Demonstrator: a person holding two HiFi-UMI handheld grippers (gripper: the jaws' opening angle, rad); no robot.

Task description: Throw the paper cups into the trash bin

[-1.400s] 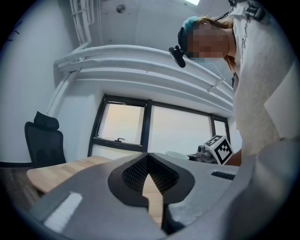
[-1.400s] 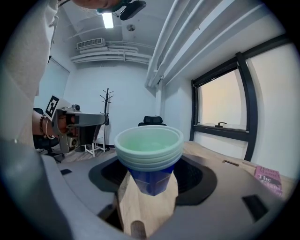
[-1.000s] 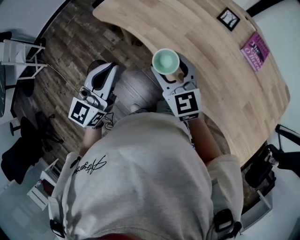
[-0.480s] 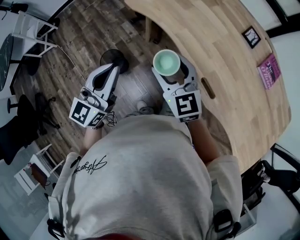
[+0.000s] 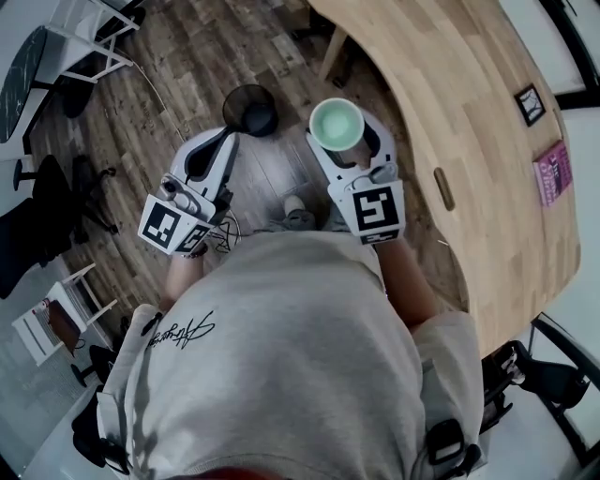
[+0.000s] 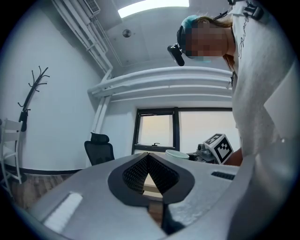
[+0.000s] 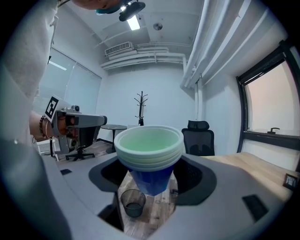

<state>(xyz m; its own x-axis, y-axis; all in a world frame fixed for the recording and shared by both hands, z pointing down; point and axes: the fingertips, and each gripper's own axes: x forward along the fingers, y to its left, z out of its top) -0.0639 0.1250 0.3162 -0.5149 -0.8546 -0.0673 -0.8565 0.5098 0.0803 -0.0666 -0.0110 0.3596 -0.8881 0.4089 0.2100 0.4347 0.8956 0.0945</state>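
The trash bin (image 5: 248,111) has come into view ahead of the right gripper (image 5: 343,137), its jaws clenched on the paper cups (image 7: 149,149) — the drop looks close. The left gripper (image 6: 149,165) has its jaws closed, empty.

light: bright, ceiling panel (image 6: 149,6) | windows glare | fisheye, dark vignetted corners | near jaws soft

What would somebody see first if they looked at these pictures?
The stack of paper cups, blue outside and pale green inside, pinched upright in the right gripper in front of the person. Next, the dark trash bin on the wooden floor ahead of the shut, empty left gripper.
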